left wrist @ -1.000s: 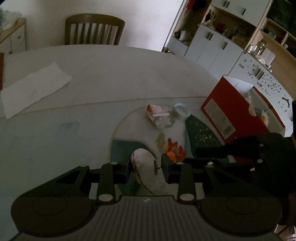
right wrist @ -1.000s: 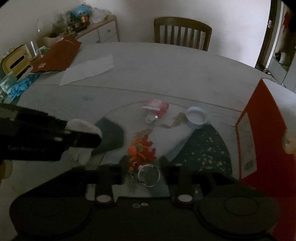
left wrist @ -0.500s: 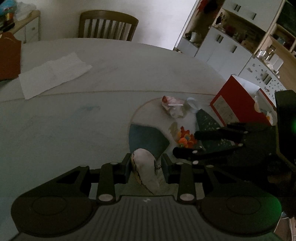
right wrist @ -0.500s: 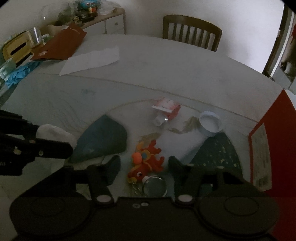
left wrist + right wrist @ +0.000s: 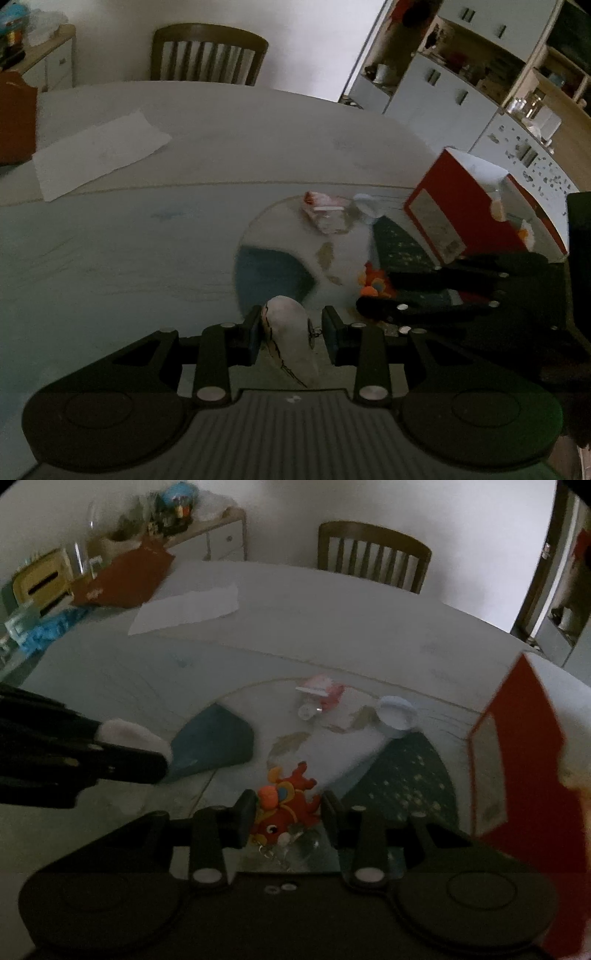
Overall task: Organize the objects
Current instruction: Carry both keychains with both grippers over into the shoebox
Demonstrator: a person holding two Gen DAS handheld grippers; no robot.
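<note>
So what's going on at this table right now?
A person is tidying small items with a handheld claw in each hand. The left claw is shut on a white soft toy. The right claw is closing around a red dragon keychain between its jaws. A pink packet and a pale round lid lie on the table, with the red box open beside them.
</note>
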